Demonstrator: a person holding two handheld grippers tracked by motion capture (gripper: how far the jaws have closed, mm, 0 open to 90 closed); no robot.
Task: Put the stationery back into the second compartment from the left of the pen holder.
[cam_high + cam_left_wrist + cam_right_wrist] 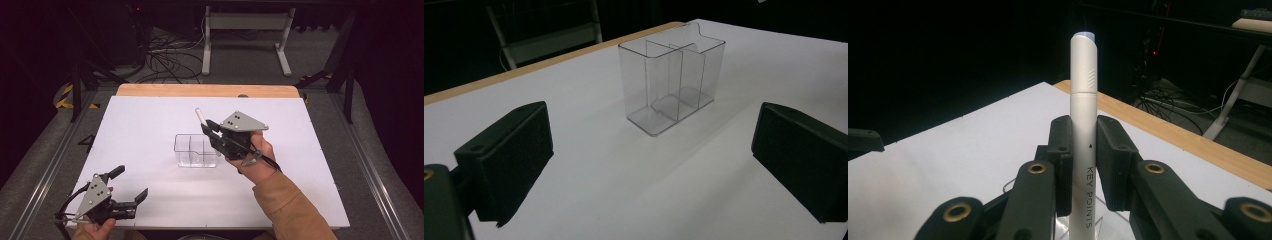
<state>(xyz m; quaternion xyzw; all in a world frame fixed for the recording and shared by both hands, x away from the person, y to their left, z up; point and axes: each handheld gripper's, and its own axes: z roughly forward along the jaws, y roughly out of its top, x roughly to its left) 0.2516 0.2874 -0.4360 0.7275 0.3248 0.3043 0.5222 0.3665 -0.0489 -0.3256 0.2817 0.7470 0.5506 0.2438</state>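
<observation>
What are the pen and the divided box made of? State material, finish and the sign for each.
Pen: probably plastic, matte white; its even, dull surface carries printed lettering and a ribbed cap.
Box: clear hard plastic, possibly acrylic, glossy; the table shows through its walls and the edges catch light.

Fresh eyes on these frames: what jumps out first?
The white marker, clamped upright between the jaws of the right gripper, is held above the clear divided organizer at the middle of the white table; "KEY POINTS" is printed down its barrel. At the near left corner, the left gripper sits with its jaws wide apart and nothing between them, aimed toward the organizer.
</observation>
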